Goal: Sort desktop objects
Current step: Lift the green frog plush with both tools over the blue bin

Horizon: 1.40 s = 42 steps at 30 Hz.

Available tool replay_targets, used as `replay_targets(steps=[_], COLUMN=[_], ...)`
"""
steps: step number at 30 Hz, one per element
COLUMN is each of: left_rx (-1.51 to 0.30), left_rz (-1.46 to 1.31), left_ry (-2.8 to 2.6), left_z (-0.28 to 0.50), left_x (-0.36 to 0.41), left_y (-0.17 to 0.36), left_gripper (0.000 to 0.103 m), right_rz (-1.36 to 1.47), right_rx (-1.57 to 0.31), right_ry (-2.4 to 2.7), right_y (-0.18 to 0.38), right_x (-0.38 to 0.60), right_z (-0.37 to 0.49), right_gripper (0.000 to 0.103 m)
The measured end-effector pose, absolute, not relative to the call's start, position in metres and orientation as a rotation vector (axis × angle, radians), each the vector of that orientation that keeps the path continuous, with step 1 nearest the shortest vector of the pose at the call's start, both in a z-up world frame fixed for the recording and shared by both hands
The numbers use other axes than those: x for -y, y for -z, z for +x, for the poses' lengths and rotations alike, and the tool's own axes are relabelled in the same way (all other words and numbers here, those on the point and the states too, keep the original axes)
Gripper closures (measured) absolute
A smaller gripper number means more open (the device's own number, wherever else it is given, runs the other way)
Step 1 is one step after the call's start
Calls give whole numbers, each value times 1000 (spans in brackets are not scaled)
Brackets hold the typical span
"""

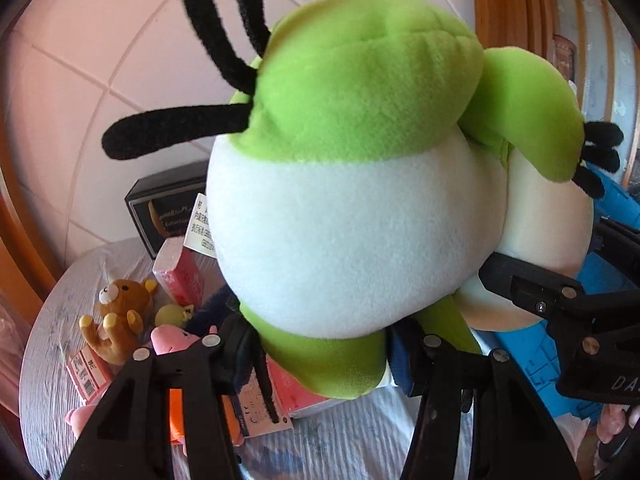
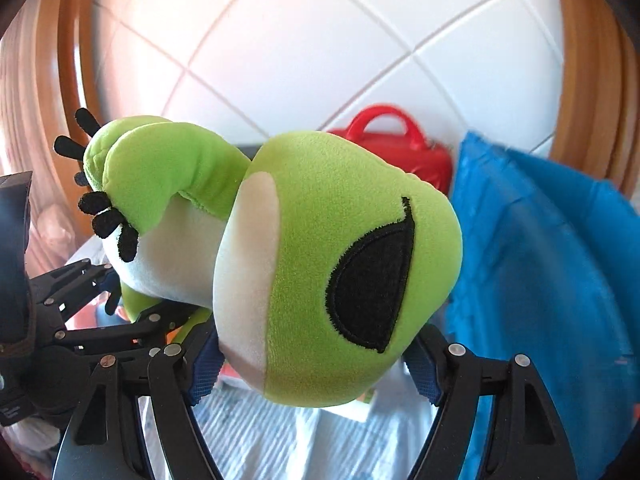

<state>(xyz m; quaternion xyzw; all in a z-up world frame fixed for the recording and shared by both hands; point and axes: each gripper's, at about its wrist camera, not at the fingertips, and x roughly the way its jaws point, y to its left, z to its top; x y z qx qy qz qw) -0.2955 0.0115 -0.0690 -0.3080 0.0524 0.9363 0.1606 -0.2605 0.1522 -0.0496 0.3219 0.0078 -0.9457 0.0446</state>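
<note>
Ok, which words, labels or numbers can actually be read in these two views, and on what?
"DA": cut-off white letters on the right gripper's black body.
White tag beside the green plush frog: print too blurred.
Black box: gold script unreadable.
Pink packet label: barcode, text illegible.
Right wrist view: none.

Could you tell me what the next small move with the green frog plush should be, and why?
Probably carry the frog plush sideways toward the blue bin with both grippers together. The left gripper and right gripper each clamp it, it hangs clear above the cluttered table, and the bin stands close beside it.
</note>
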Motion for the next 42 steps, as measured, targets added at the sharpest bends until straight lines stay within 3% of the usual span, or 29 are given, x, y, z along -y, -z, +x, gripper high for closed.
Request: replay_targets(steps=[15, 30, 39, 42], left_rx=[-200, -291, -339, -334], left_rz=[-583, -685, -858, -849], left_ry=[-2417, -2340, -2328, -2336], left_z=[-246, -267, -287, -286], left_x=[-176, -306, -325, -320], left_y=[-38, -35, -10, -15], left_gripper=[50, 46, 44, 44], right_rz=[833, 937, 1004, 1010], right_rx=[4, 132, 222, 198], right_ry=[3288, 3365, 3351, 3370], right_y=[-58, -60, -43, -42], right_x=[-278, -405, -447, -444], right_z=[-147, -122, -150, -149], right_gripper=[26, 25, 2, 0])
